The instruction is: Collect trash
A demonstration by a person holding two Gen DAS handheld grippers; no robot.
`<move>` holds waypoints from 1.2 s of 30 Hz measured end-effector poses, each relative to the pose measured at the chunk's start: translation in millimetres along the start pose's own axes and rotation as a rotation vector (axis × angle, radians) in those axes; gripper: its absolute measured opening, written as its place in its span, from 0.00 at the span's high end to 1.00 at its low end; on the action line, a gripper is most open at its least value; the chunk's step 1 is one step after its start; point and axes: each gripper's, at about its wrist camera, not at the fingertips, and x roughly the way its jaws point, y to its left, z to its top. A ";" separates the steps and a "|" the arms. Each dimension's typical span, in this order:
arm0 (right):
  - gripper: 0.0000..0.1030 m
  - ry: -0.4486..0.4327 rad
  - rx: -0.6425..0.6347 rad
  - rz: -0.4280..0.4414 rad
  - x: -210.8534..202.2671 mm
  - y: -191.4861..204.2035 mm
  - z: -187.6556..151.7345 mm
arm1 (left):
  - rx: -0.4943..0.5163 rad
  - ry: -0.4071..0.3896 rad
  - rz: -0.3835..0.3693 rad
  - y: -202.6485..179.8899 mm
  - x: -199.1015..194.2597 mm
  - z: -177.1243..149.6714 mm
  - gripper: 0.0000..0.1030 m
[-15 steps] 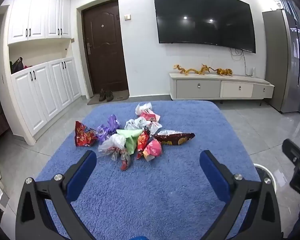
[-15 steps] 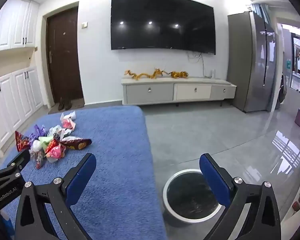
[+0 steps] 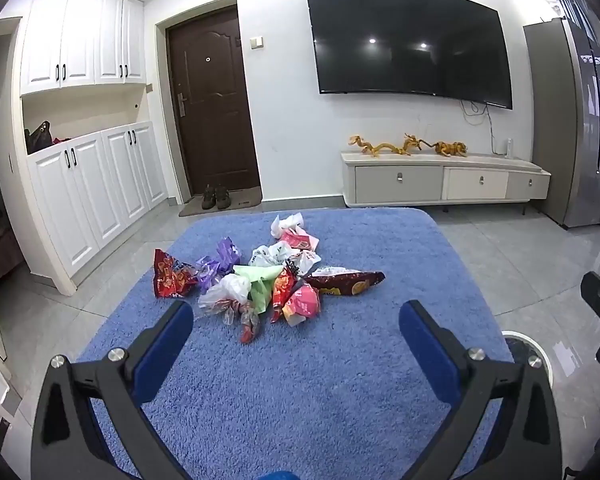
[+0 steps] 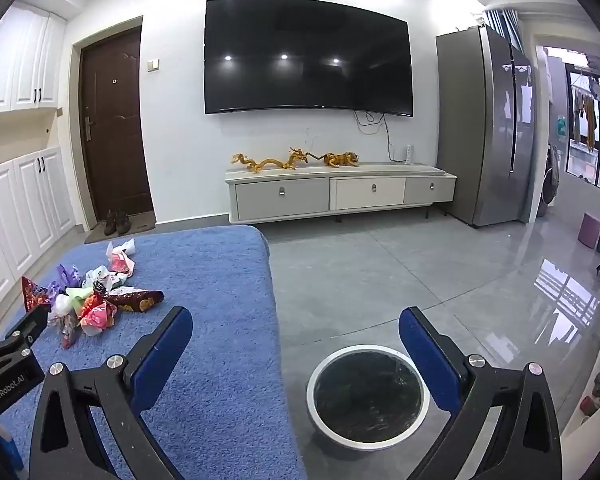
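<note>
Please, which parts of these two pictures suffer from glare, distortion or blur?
Left wrist view: ceiling lamps glare as bright dots on the television; the fisheye bends the white cabinets; the wrapper pile is sharp. Right wrist view: window light glares on the floor tiles; the refrigerator leans inward; the trash bin is sharp.

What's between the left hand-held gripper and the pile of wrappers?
Only bare blue cloth separates the left hand-held gripper from the wrapper pile, seen in the left wrist view.
</note>
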 end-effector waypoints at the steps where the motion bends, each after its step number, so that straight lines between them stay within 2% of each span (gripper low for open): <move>1: 0.00 0.002 0.001 0.001 0.3 -0.5 0.5 | -0.002 0.001 0.002 0.0 0.2 -0.4 0.00; 23: 0.00 0.042 -0.009 -0.017 14.8 5.1 -8.3 | 0.074 0.023 0.049 -6.8 9.1 -6.3 0.00; 36: 0.00 0.029 0.020 0.034 11.6 5.0 -4.8 | 0.086 0.032 -0.007 -1.6 10.4 -7.3 0.00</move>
